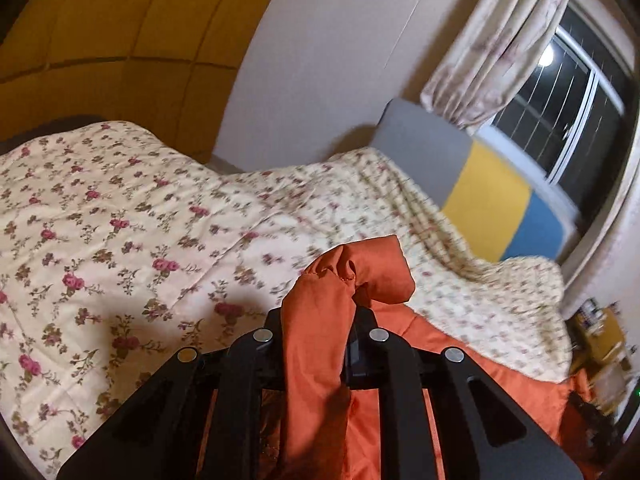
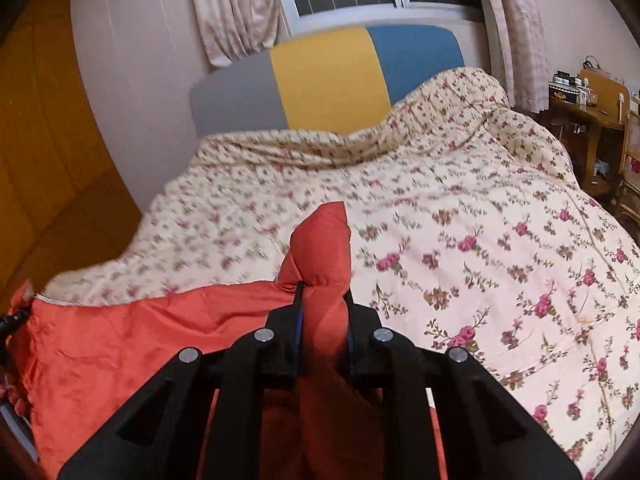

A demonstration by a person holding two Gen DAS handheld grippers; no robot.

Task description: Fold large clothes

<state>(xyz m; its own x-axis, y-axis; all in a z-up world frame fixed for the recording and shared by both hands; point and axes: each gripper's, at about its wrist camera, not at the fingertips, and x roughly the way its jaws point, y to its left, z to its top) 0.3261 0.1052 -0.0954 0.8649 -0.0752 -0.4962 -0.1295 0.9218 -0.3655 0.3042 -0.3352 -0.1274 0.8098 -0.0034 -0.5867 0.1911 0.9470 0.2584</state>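
I have both grippers clamped on the orange garment: the left gripper has its jaws closed tight on a bunched fold at lower centre of its frame, and the right gripper pinches a puffy ridge of the same fabric at lower centre of its own view. The rest of the garment spreads toward the lower left of the right wrist view and the lower right of the left wrist view, lying on the floral quilt that covers the bed. My worry is the grip: each pinch holds only a small wad of slick padded cloth, so I judge a quick lift could let it slide out, or the two sides could rise unevenly and skew the fold. I also think the jaws might snag the quilt beneath and drag it along. No containers are in play; the wooden desk at the right edge carries small items too blurred to name.
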